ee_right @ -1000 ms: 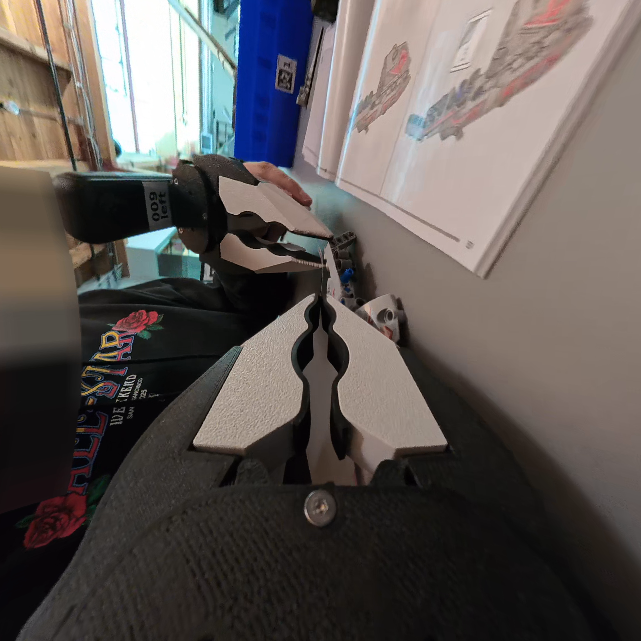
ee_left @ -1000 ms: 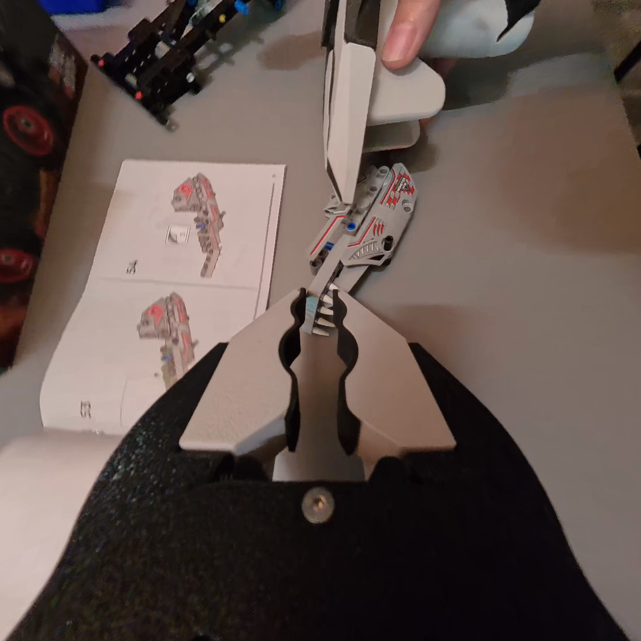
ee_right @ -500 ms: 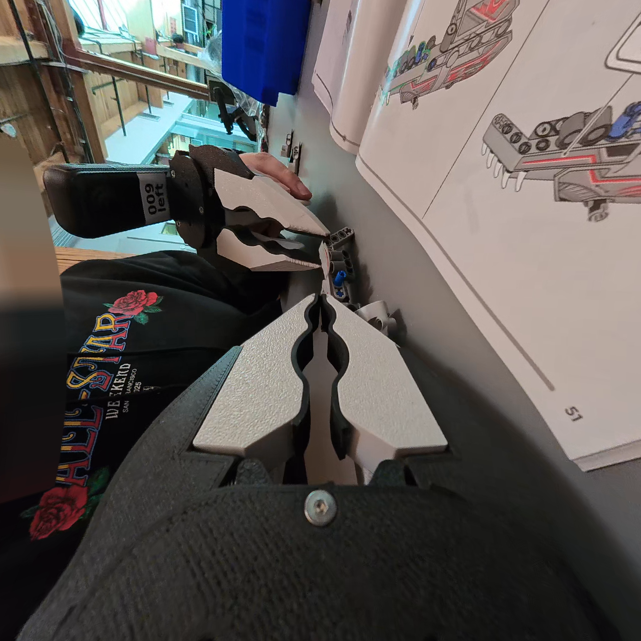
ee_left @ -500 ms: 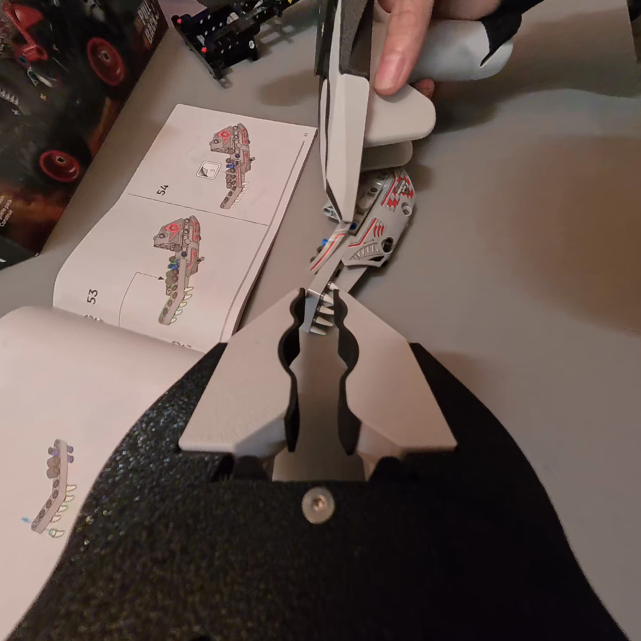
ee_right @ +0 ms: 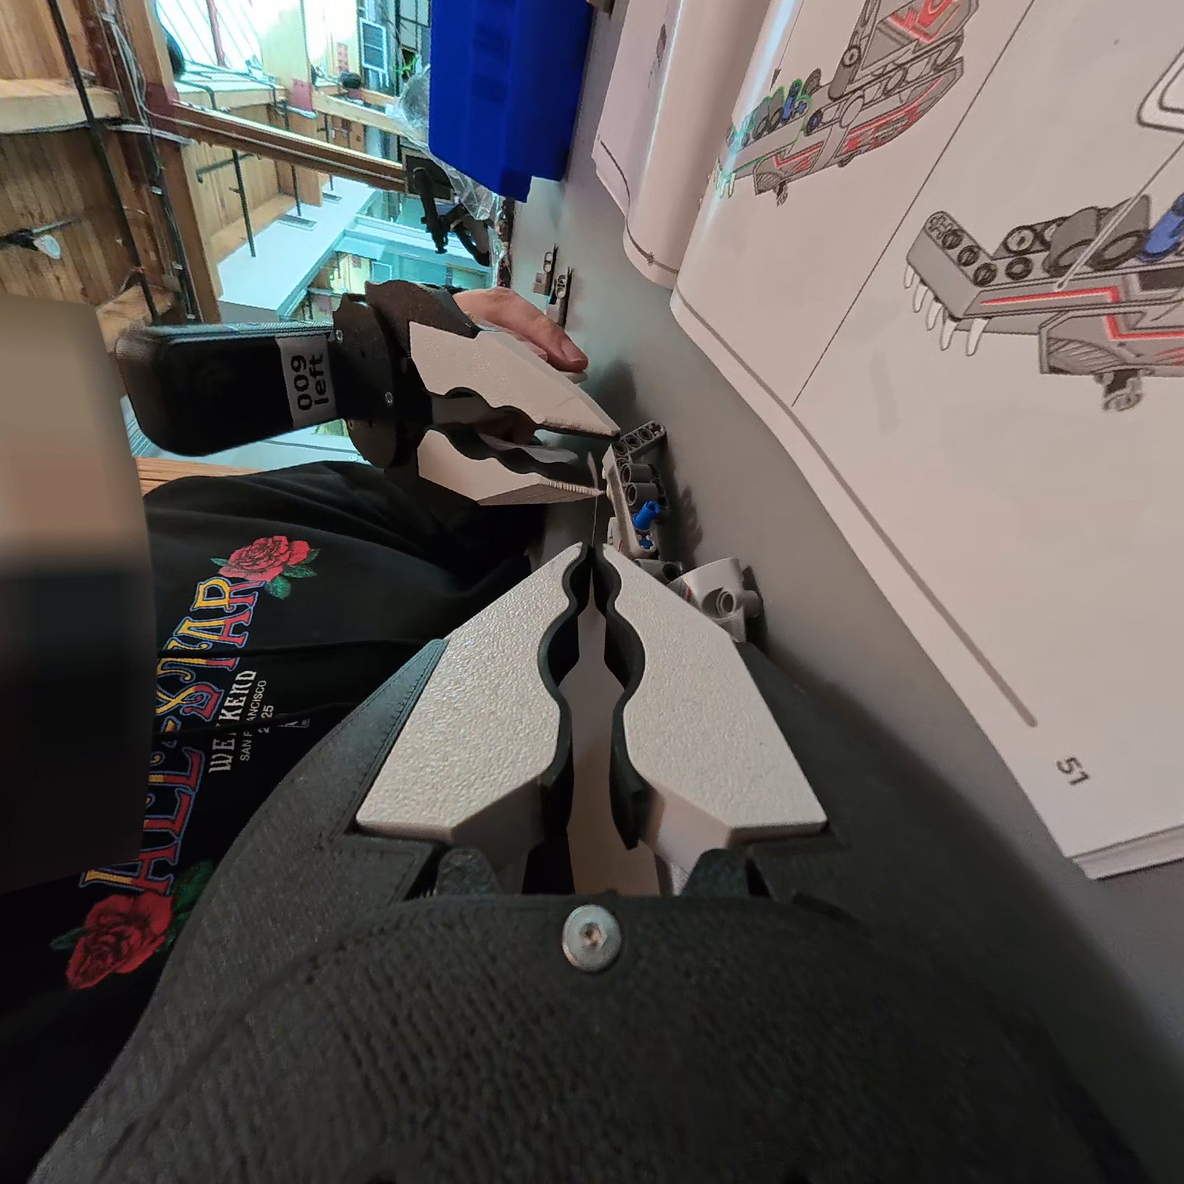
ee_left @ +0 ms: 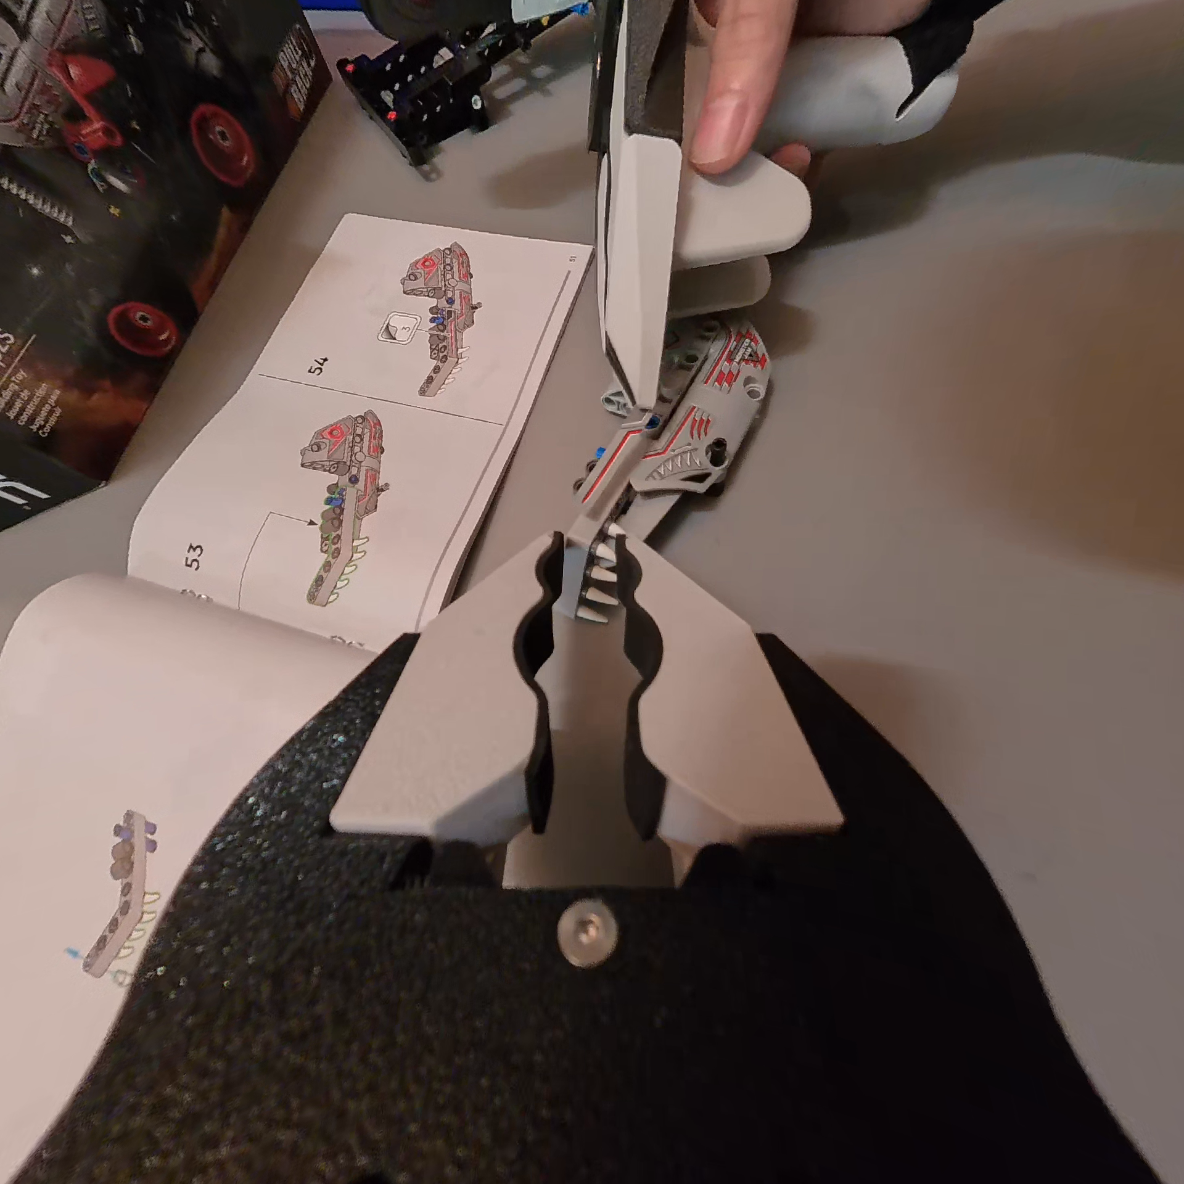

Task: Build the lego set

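Both grippers clamped on the grey lego jaw piece.
Left gripper (ee_left: pixel 589 551) pinches its toothed end; right gripper (ee_right: pixel 592 551) nips a thin edge mid-piece. Lego jaw piece (ee_left: pixel 689 442) lies on grey table (ee_left: pixel 961 512), instruction booklet (ee_left: pixel 397 410) beside.

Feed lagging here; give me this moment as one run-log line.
left gripper: shut on grey toothed lego jaw assembly | right gripper: shut, tips on assembly's middle | assembly: on grey table | open instruction booklet: beside
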